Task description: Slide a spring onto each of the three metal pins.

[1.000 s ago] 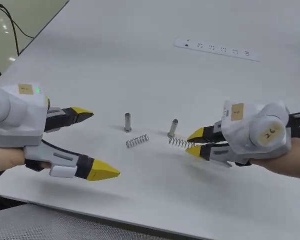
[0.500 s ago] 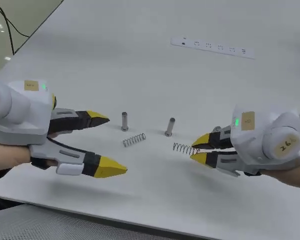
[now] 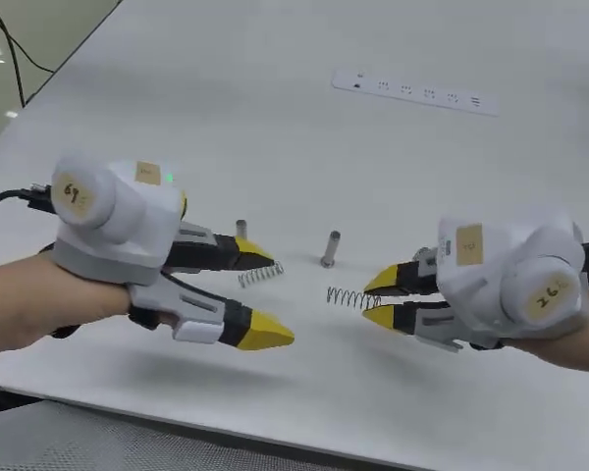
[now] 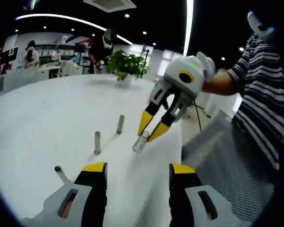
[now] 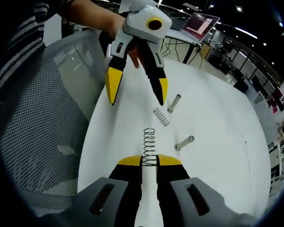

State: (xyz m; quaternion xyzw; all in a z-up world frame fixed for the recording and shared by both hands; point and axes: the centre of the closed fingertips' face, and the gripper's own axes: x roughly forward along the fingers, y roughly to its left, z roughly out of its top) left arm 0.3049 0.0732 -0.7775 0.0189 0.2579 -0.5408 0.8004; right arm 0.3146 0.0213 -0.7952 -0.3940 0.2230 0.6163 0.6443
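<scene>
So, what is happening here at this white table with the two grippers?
A person works at a white table with a gripper in each hand. The right gripper is shut on one end of a spring. The left gripper is open, holds nothing and hovers beside the second spring, which lies on the table. The three metal pins stand bare, so no spring is on a pin yet.

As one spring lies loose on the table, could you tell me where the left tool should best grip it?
Grip the loose spring near one end, across its coils, leaving the other end free for a pin. It lies flat, so I'd bring the open left tool down from above, jaws straddling it.
</scene>
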